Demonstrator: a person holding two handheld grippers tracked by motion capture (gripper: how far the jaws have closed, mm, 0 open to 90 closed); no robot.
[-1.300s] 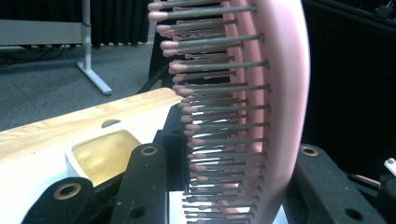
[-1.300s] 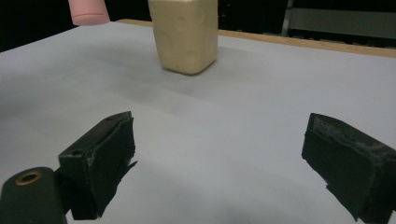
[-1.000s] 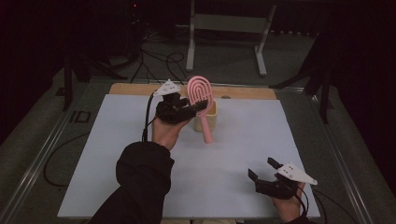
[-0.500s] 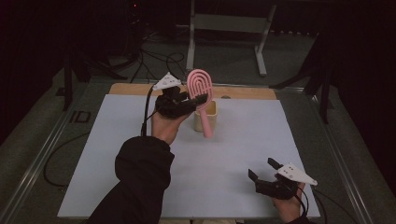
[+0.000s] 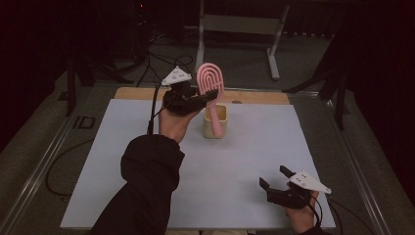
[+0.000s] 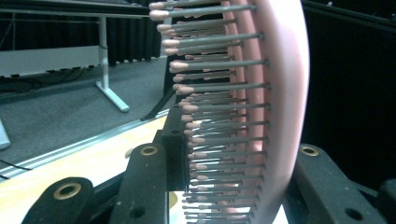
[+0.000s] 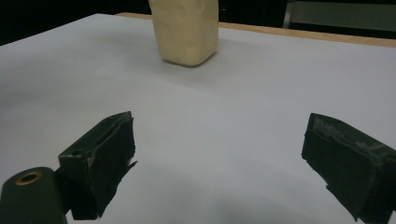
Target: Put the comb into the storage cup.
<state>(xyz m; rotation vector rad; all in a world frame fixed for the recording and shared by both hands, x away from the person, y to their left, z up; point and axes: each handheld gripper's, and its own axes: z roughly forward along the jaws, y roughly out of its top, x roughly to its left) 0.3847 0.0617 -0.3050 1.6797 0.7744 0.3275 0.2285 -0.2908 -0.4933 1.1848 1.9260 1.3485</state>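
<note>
Gripping the pink hairbrush (image 5: pixel 211 81) at its head, the left tongs (image 5: pixel 203 98) hold it upright over the cream cup (image 5: pixel 216 123) near the far middle of the white bench (image 5: pixel 254 147); its handle reaches down into the cup — in the left gripper view the bristles (image 6: pixel 219 112) stand between the black jaws; the right tongs (image 5: pixel 277 181) rest low at the near right corner, jaws spread wide, grasping nothing — the cup well ahead of them.

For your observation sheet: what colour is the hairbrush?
Pink; the hairbrush shows best in the high view, its bristles grey with pink tips.
</note>
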